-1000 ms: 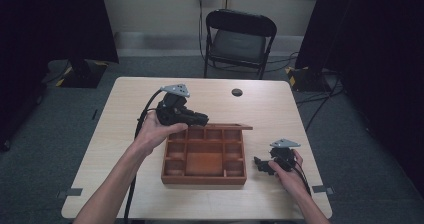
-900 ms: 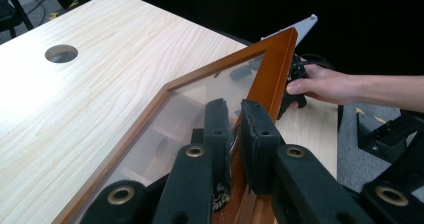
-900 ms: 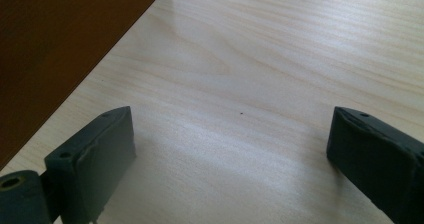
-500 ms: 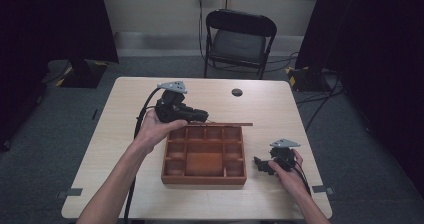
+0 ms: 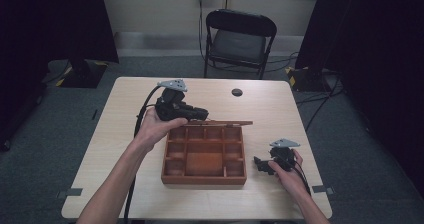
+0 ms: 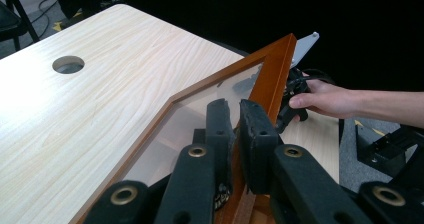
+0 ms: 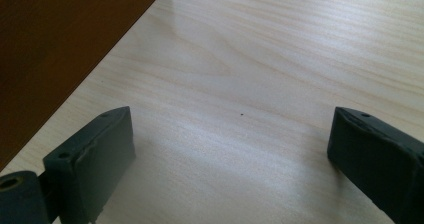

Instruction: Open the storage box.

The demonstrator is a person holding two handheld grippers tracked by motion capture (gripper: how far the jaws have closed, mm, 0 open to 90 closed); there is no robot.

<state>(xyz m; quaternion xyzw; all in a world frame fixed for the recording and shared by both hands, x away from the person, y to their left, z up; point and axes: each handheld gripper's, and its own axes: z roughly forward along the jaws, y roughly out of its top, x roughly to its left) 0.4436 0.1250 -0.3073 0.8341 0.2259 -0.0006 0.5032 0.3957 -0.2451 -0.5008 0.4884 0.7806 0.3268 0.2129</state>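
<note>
careful, your left gripper [image 6: 234, 134] pinches the glass-paned wooden lid [image 6: 267, 79] at centre frame; right gripper [image 7: 230, 149] gapes empty, so a slip slams it onto the brown compartment box [image 5: 205, 156].

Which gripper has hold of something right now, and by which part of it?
The left gripper is shut on the wooden frame of the box's glass-panelled lid, which is lifted over the wooden compartment box. The right gripper holds nothing, open above the table.
</note>
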